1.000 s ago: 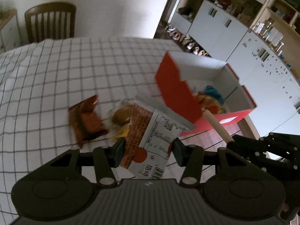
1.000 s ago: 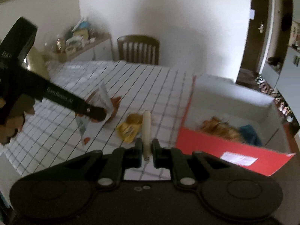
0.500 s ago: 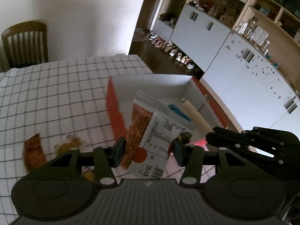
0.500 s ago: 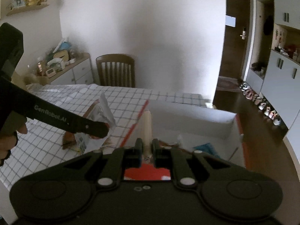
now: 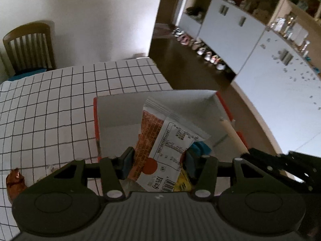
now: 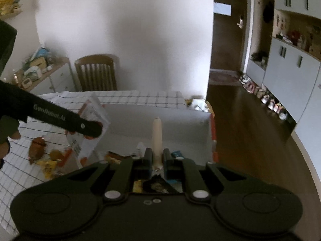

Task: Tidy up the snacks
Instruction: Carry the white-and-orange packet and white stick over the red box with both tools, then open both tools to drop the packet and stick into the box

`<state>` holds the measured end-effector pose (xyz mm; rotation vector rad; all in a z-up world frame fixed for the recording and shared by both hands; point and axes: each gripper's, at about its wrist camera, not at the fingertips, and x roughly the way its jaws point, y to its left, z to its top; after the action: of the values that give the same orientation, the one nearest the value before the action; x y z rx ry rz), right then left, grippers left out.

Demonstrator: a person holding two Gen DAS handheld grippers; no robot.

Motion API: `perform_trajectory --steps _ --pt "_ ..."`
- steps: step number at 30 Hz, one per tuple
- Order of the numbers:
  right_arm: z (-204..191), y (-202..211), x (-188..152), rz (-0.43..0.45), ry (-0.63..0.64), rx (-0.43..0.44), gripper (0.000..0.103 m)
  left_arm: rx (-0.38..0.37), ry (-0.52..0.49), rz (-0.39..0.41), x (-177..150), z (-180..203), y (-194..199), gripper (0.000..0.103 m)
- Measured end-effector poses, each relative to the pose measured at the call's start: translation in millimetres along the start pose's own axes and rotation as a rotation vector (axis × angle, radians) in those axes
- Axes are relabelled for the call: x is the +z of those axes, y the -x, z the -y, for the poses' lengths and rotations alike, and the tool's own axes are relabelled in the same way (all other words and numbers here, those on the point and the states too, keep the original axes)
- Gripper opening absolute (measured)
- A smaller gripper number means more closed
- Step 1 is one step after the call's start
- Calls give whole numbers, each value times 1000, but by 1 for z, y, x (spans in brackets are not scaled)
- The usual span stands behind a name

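My left gripper [image 5: 158, 158] is shut on a white and orange snack packet [image 5: 164, 142] and holds it over the red box with white inside walls [image 5: 118, 112]. My right gripper [image 6: 157, 158] is shut on a pale cream stick snack [image 6: 157, 134], also above the box [image 6: 180, 120]. The left gripper and its packet [image 6: 88, 124] show at the left of the right wrist view. The stick [image 5: 232, 134] and right gripper show at the right of the left wrist view. Blue and yellow snacks [image 5: 198, 146] lie inside the box.
A brown wrapper [image 5: 15, 182] and yellow snacks [image 6: 48, 164] lie on the checked tablecloth [image 5: 50, 104] left of the box. A wooden chair [image 6: 96, 72] stands at the far side. The table edge and dark floor [image 6: 250, 132] are to the right.
Both grippers have moved right from the loose snacks to above the box, each carrying its snack. The loose wrappers have slid to the left edge of the views.
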<state>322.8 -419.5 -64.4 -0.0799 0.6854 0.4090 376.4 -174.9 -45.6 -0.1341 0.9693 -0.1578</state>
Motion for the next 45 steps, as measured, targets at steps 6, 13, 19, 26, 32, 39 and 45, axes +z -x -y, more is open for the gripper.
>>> perform_trajectory --steps 6,13,19,26,32,39,45 --pt "15 -26 -2 -49 -14 -5 10 83 3 -36 27 4 -37 52" --pt "15 -52 -6 -110 18 13 10 161 -13 -122 43 4 -76 52" --pt "15 -69 -10 -164 23 33 10 167 -4 -159 40 5 -94 52" --pt "17 -81 -13 -212 40 60 10 192 -1 -179 32 4 -105 52" --pt "20 -81 -16 -235 33 77 11 178 42 -169 29 -2 -100 67" --pt "27 -70 -14 -231 0 102 11 160 58 -127 23 -3 -77 70" --pt "30 -55 -9 -221 -9 131 11 135 59 -79 10 -1 -51 70"
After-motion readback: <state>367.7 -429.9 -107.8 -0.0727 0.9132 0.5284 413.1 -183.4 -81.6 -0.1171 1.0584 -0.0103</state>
